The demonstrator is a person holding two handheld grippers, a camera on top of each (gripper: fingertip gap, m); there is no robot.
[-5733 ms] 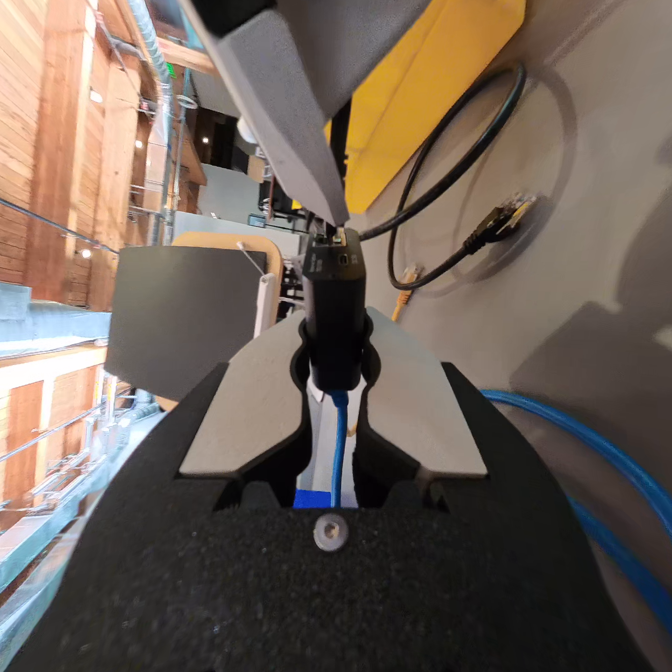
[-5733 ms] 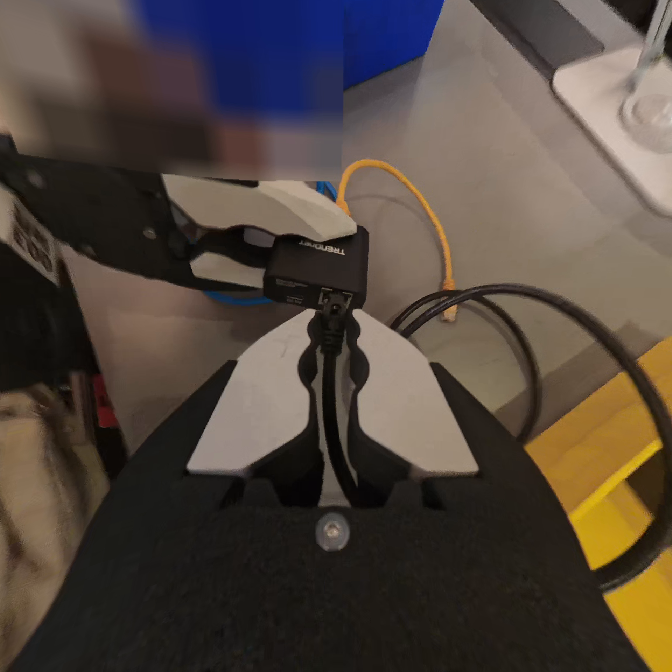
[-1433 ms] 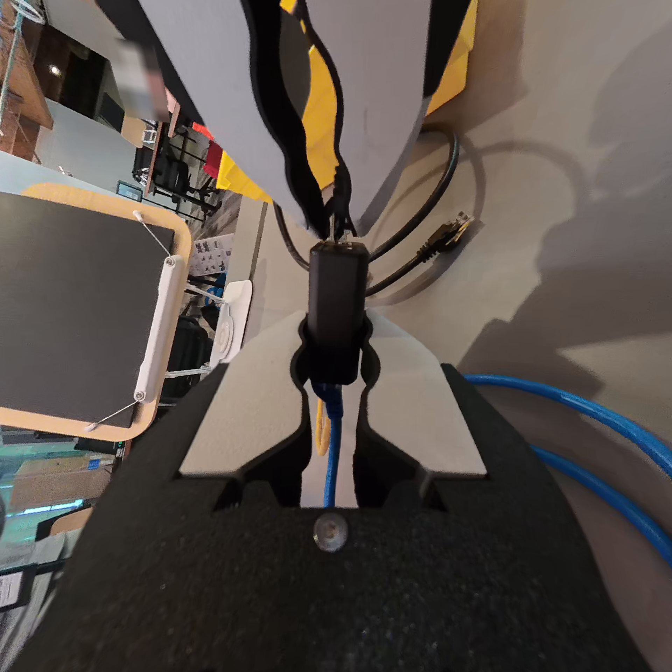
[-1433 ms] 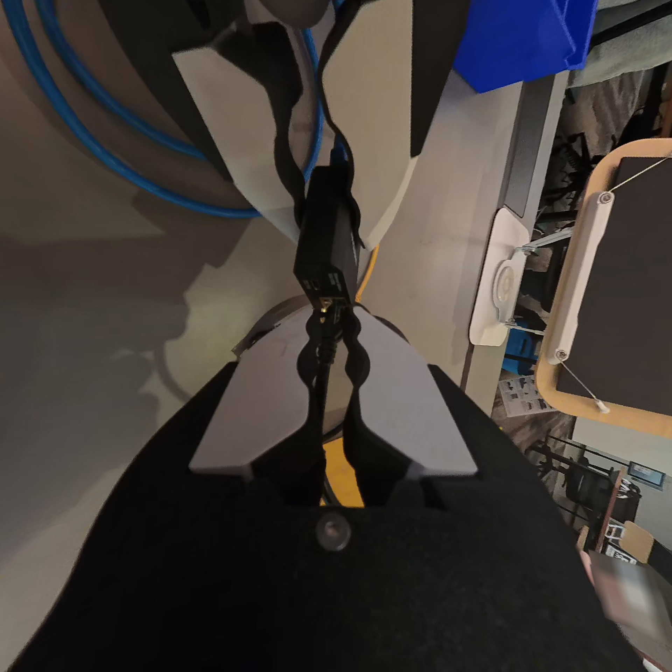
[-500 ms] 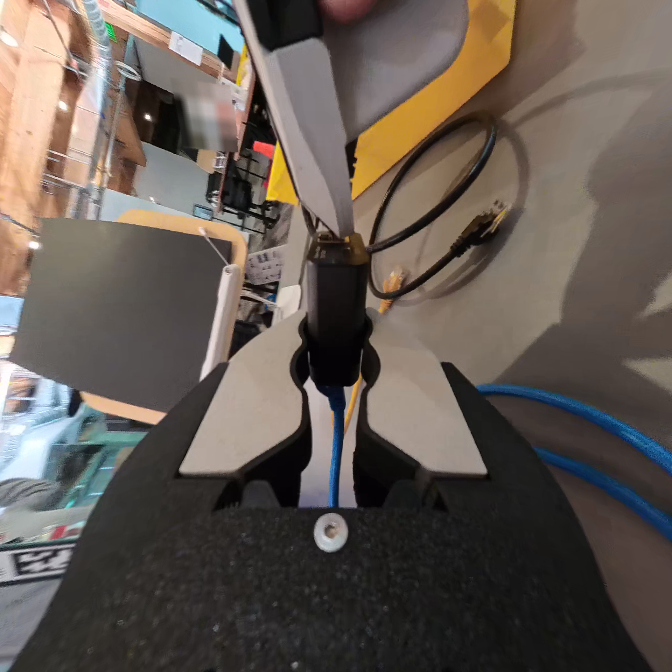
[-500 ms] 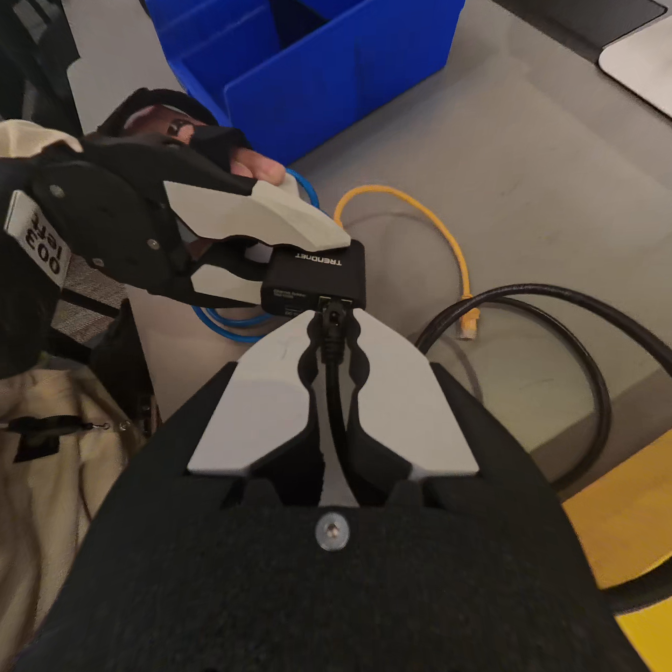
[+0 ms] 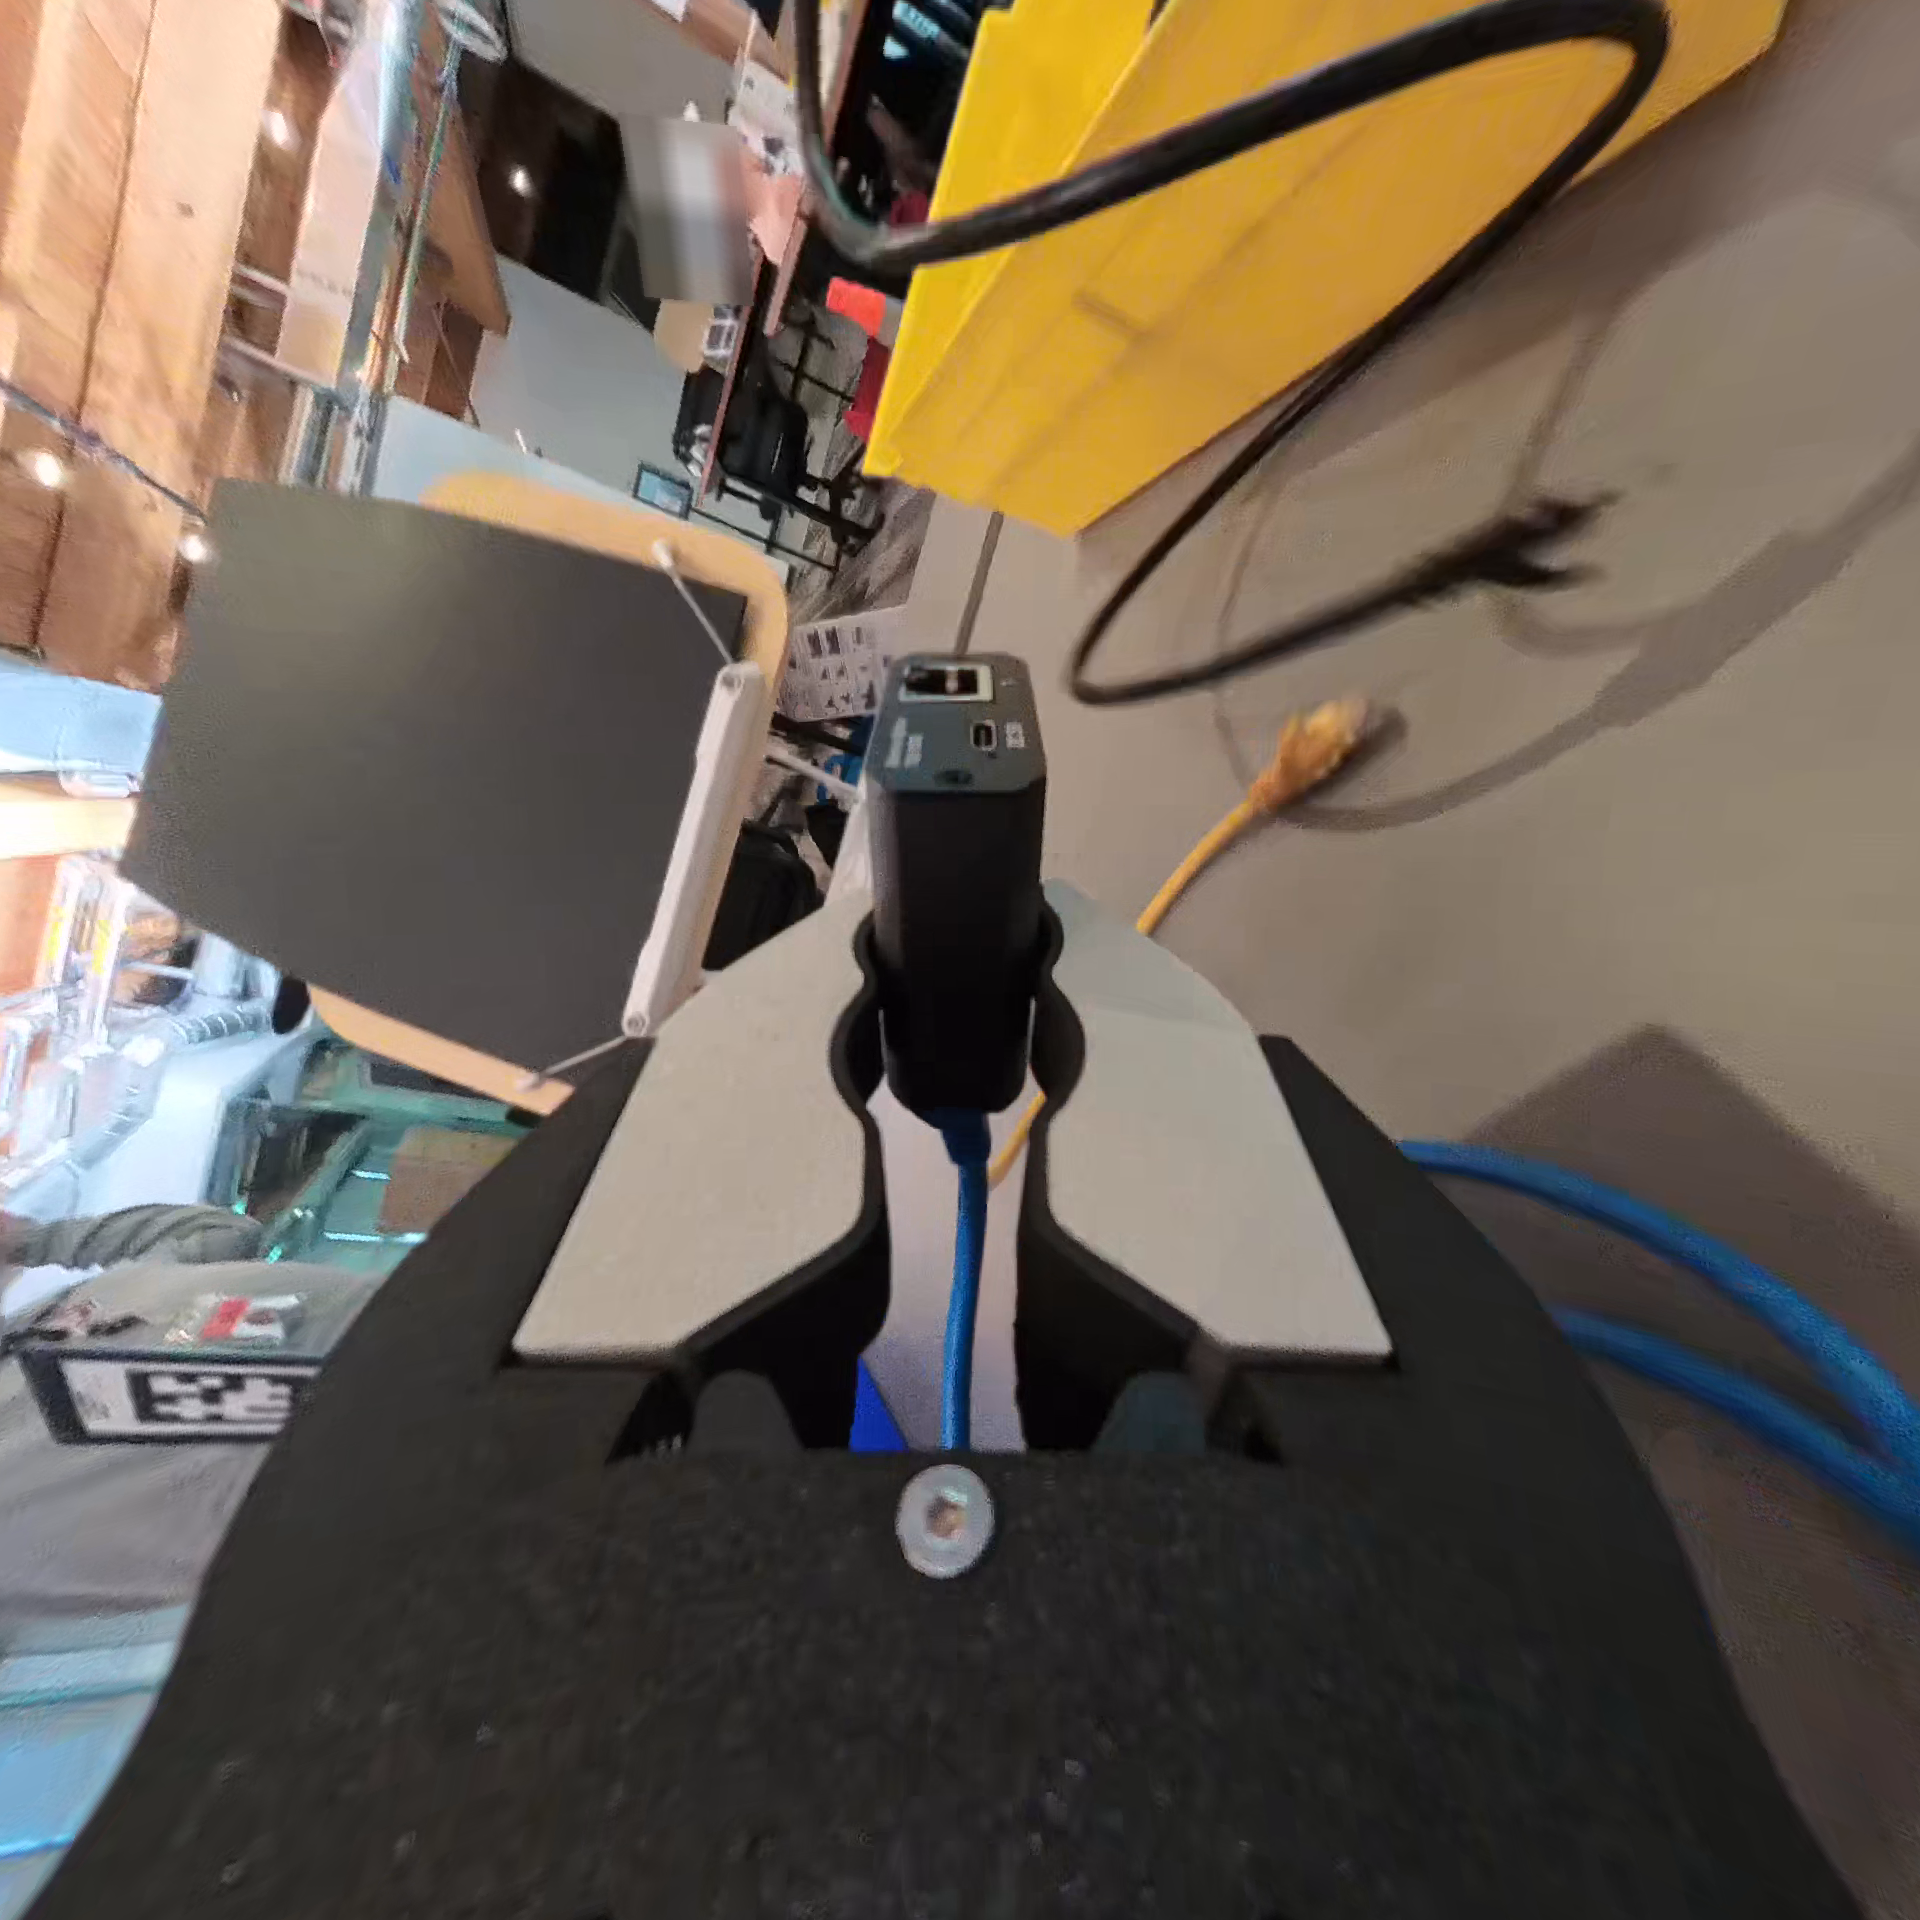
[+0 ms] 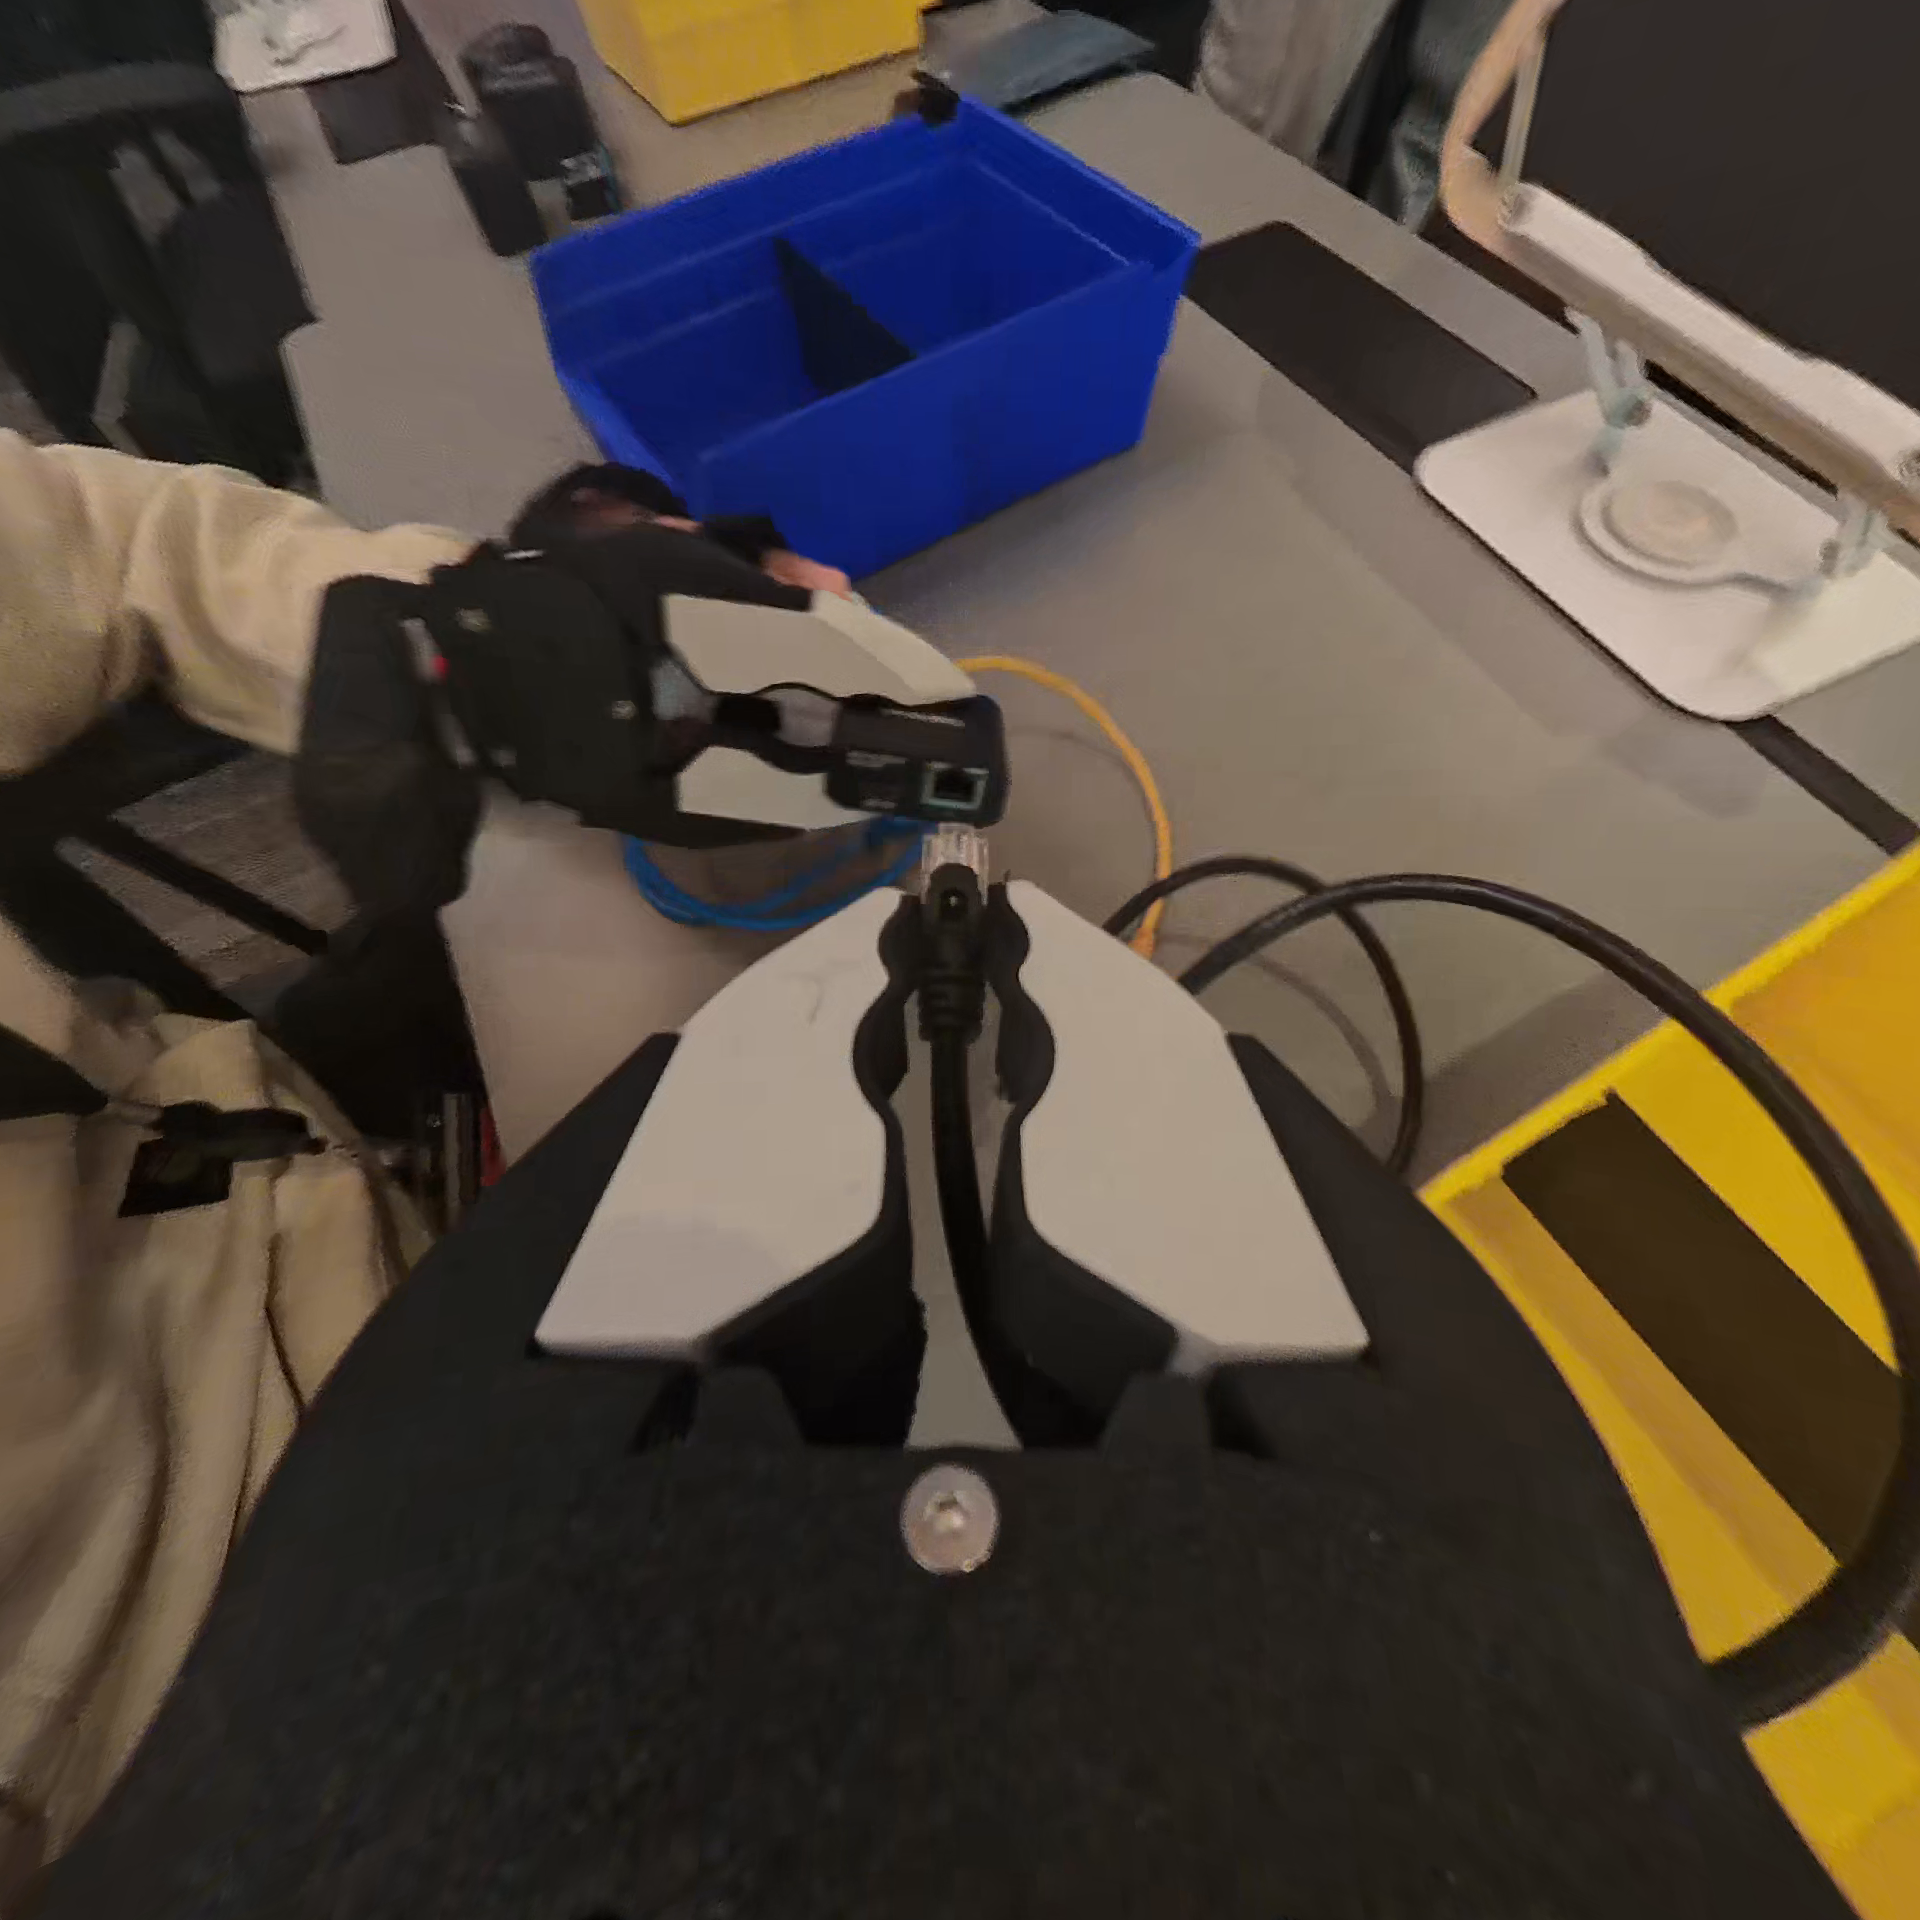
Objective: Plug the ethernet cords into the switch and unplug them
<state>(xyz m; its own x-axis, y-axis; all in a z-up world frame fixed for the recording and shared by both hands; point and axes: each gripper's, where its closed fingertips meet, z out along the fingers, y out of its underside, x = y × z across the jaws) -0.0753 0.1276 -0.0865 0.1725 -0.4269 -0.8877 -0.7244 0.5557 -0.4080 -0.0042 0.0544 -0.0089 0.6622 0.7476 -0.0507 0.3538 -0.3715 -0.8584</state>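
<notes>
My left gripper [image 7: 956, 940] is shut on a small black switch [image 7: 956, 821], held above the grey table. A blue ethernet cord [image 7: 961, 1268] is plugged into the switch's near end. The port at its far end is empty. My right gripper [image 8: 951, 914] is shut on the plug of a black ethernet cord [image 8: 956, 1101]; the clear plug tip [image 8: 954, 850] sits just short of the switch [image 8: 920, 764], apart from it. The left gripper [image 8: 904, 748] also shows in the right wrist view. An orange ethernet cord [image 7: 1304, 758] lies loose on the table.
A blue divided bin [image 8: 935, 416] stands beyond the switch. A yellow bin [image 8: 1662, 1299] is at the right. A white monitor stand base [image 8: 1683, 551] sits at the far right. The black cord loops [image 8: 1299, 925] on the table [image 8: 1351, 675]. A cream sleeve [image 8: 156, 582] is at the left. About 12 cm separates my left fingertips from my right.
The black cord's plug has come out of the switch's far port. My right gripper has drawn back with it, and the port now shows empty.
</notes>
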